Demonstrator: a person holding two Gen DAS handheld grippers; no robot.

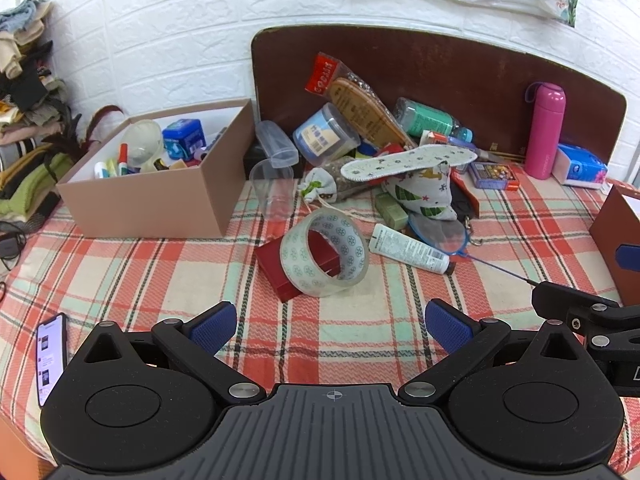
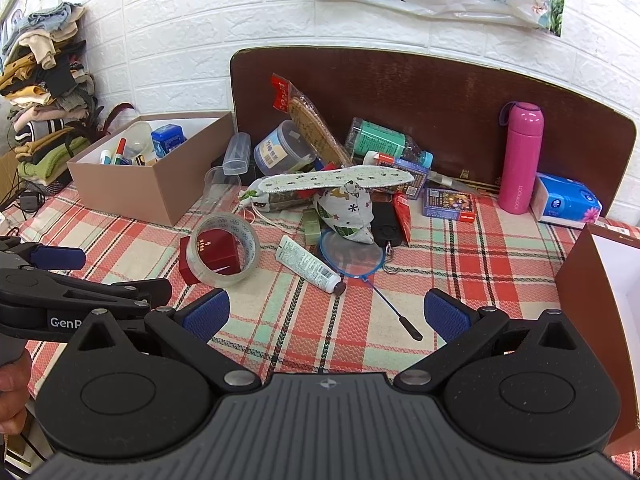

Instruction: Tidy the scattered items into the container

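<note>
Plaid cloth (image 1: 160, 280) under clutter, white brick wall (image 1: 160, 40) behind, both grippers' fingers spread, empty.

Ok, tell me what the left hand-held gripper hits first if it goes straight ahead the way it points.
Most likely the roll of clear tape, leaning on the small red box dead ahead of the open left hand-held gripper. Only bare plaid cloth lies between, though depth is hard to judge.

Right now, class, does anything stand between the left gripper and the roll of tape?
Nothing visible does. The left gripper is open, and only bare plaid cloth lies between it and the tape roll, which leans on a red box.
</note>
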